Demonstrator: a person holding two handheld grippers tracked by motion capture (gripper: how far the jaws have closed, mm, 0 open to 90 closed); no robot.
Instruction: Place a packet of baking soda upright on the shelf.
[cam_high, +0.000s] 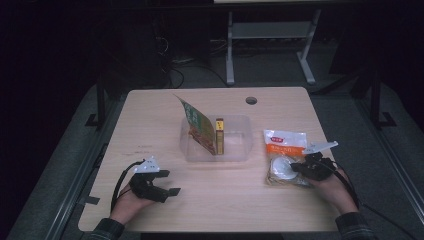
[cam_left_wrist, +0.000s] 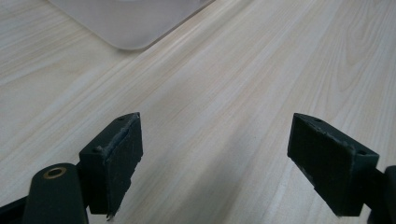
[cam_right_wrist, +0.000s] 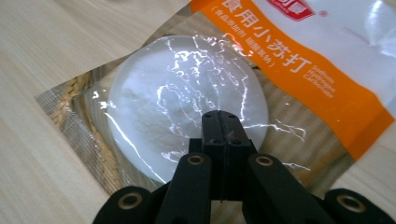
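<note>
A baking soda bag, white and orange with a clear round window of white powder, lies flat on the table's right side. My right gripper rests on its near end. In the right gripper view its jaws are pressed together on the bag, and the film of the window wrinkles toward the gripper. My left gripper hovers low over bare wood at the front left. Its jaws stand wide open in the left gripper view with nothing between them.
A clear plastic bin sits mid-table, its corner close ahead of the left gripper. Inside it stand a green snack packet, leaning left, and a slim yellow box. A cable hole marks the far edge of the table.
</note>
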